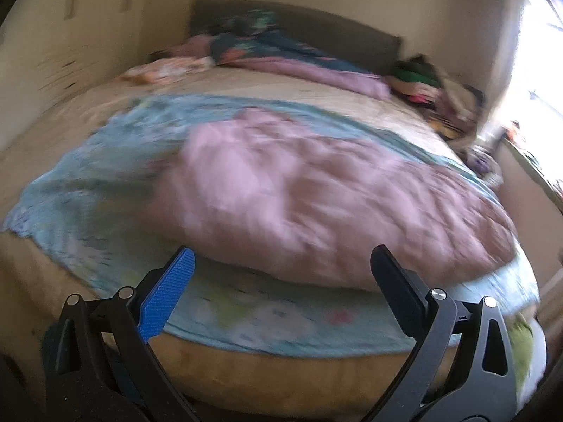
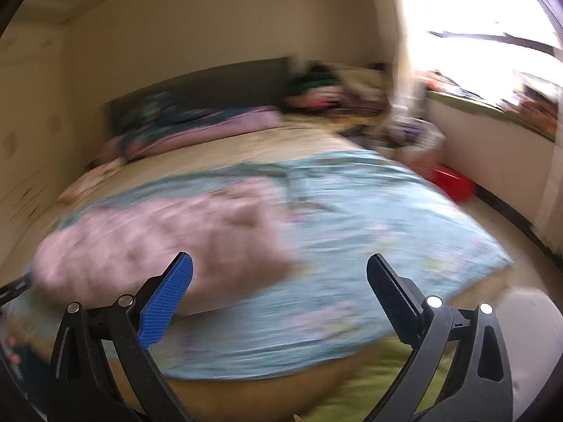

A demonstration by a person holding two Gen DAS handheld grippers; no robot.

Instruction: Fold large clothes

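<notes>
A large pink quilted garment [image 1: 316, 197] lies spread on a light blue patterned sheet [image 1: 105, 176] at the foot of the bed. In the right wrist view the pink garment [image 2: 169, 242] lies left of centre on the blue sheet [image 2: 369, 225]. My left gripper [image 1: 281, 281] is open and empty, hovering just before the garment's near edge. My right gripper [image 2: 279, 285] is open and empty, above the bed's near edge, with the garment ahead to the left. Both views are blurred by motion.
Pillows and a purple blanket [image 1: 316, 70] lie by the dark headboard [image 1: 316, 31]. A pile of clothes [image 1: 432, 88] sits at the far right corner. A red bin [image 2: 452, 183] stands on the floor right of the bed. A bright window [image 2: 492, 35] is at right.
</notes>
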